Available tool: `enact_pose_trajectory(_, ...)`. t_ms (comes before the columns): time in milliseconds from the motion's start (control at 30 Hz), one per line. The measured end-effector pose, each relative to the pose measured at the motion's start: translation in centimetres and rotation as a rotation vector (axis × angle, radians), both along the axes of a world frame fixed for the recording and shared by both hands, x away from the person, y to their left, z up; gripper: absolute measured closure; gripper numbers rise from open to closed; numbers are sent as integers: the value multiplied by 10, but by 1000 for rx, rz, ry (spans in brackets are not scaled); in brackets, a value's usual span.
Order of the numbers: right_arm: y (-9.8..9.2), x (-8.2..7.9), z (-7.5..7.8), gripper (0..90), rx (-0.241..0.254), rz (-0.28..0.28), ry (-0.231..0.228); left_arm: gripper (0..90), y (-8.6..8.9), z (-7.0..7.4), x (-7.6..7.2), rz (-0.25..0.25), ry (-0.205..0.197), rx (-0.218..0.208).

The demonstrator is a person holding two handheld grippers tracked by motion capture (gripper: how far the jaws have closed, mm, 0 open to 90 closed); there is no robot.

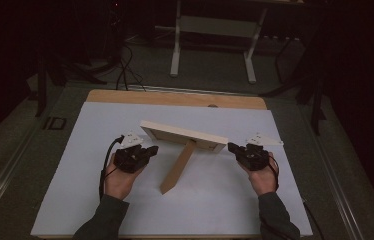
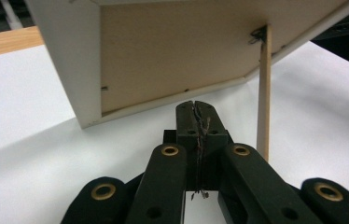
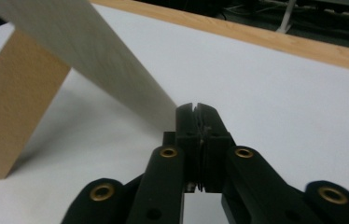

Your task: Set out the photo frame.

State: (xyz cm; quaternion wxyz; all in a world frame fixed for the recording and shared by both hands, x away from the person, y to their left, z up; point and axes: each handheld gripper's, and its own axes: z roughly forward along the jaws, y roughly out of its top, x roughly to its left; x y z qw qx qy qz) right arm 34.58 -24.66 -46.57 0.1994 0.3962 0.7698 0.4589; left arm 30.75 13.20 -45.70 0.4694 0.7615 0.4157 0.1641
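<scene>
The high view looks forward and down over the desk [image 1: 125,210] from the person's side, taking in the whole picture frame [image 1: 183,136]. Each gripper view sits low and close beside that frame [image 2: 163,60], facing it [image 3: 93,60] from opposite ends; all three views share the frame.

1 white-framed picture frame [image 1: 183,136] with 1 wooden easel leg [image 1: 177,168]; 2 black hand-held grippers, left gripper [image 1: 151,150] and right gripper [image 1: 231,147]; 1 white sheet-covered wooden table [image 1: 95,125].

A white sheet [image 1: 225,200] covers the wooden table [image 1: 175,97].
</scene>
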Motion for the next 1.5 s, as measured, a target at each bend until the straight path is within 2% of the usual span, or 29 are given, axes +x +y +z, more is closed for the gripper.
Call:
enact_pose_trajectory(33, 3, 1, 3, 896, -4, 4, -7, 900, 0, 2, 1, 9, -14, 9)
enact_pose_trajectory(233, 9, 1, 11, 899, -9, 19, -18, 900, -3, 8, 7, 29, -34, 19)
enact_pose_trajectory(433, 12, 3, 18, 898, -5, 27, -31, 900, -3, 10, 17, 54, -30, 33)
enact_pose_trajectory(533, 14, 3, 22, 899, -4, 36, -38, 900, -2, 9, 22, 64, -18, 20)
enact_pose_trajectory(733, 13, 5, 24, 899, 11, 45, -38, 900, -4, 9, 28, 63, -8, 9)
enact_pose_trajectory(900, 13, 6, 25, 899, 21, 49, -36, 900, -6, 9, 33, 57, 5, -26)
enact_pose_trajectory(1500, 10, 10, 31, 899, 30, 87, -24, 900, -18, 12, 36, 40, 6, -15)
